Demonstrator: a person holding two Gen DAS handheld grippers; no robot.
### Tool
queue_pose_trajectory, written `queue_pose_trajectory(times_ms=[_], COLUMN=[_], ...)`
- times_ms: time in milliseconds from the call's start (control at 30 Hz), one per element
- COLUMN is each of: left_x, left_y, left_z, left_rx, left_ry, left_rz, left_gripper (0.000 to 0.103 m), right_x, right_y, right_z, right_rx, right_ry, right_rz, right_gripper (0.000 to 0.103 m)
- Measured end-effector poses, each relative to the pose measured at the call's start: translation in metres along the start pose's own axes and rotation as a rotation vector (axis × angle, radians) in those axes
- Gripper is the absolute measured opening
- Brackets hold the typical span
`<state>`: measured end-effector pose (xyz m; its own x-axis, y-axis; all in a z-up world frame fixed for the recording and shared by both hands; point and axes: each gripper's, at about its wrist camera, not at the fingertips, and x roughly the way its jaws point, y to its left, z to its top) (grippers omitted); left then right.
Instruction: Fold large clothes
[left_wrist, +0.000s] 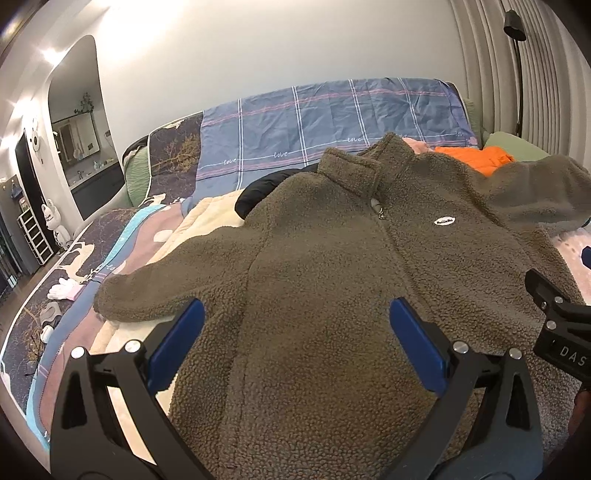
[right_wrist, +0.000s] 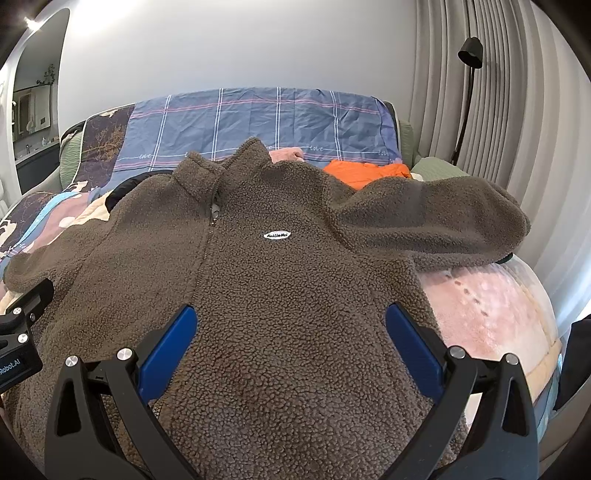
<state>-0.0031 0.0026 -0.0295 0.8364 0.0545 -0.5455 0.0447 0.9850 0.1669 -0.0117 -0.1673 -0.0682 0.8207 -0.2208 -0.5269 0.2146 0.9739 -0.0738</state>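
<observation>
Brown fleece jacket (right_wrist: 280, 280) is lying flat, unfolded, on the bed (right_wrist: 491, 314) — you're hovering both grippers, left gripper (left_wrist: 295, 325) and right gripper (right_wrist: 288, 328), fingers apart, folding not begun.

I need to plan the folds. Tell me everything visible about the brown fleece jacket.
The brown fleece jacket is nubby sherpa-like pile with a stand-up collar, a front zipper closed nearly to the neck, and a white oval chest patch. It lies face up on the bed, unfolded, sleeves spread sideways. Both tongs, left and right, are open above its lower half.
</observation>
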Motion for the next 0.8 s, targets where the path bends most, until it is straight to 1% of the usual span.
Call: queue_pose_trajectory(times_ms=[133,300,467,600,800], left_x=[0.002,0.009,0.013,0.016,0.022], left_y=[0.002,0.009,0.008,0.010,0.016], left_z=[-0.001,-0.004,-0.005,-0.005,-0.007], left_rx=[-0.007,-0.042,-0.041,-0.050,-0.073], left_ry=[0.013,0.041,0.048,0.057,0.076], left_rz=[-0.007,-0.057,-0.075,-0.090,-0.104], left_gripper=[0.101,0.101,0.101,0.101,0.101], right_x=[-0.001,-0.002,-0.001,-0.001,0.008], right_y=[0.002,0.005,0.006,0.010,0.016], right_z=[0.001,0.002,0.005,0.004,-0.001], right_rx=[-0.004,-0.005,-0.002,-0.025,-0.062], right_ry=[0.000,0.002,-0.001,-0.002,0.047], right_rz=[-0.001,-0.007,-0.010,-0.007,0.014], right_gripper=[0.102,0.102,0.102,0.102,0.102])
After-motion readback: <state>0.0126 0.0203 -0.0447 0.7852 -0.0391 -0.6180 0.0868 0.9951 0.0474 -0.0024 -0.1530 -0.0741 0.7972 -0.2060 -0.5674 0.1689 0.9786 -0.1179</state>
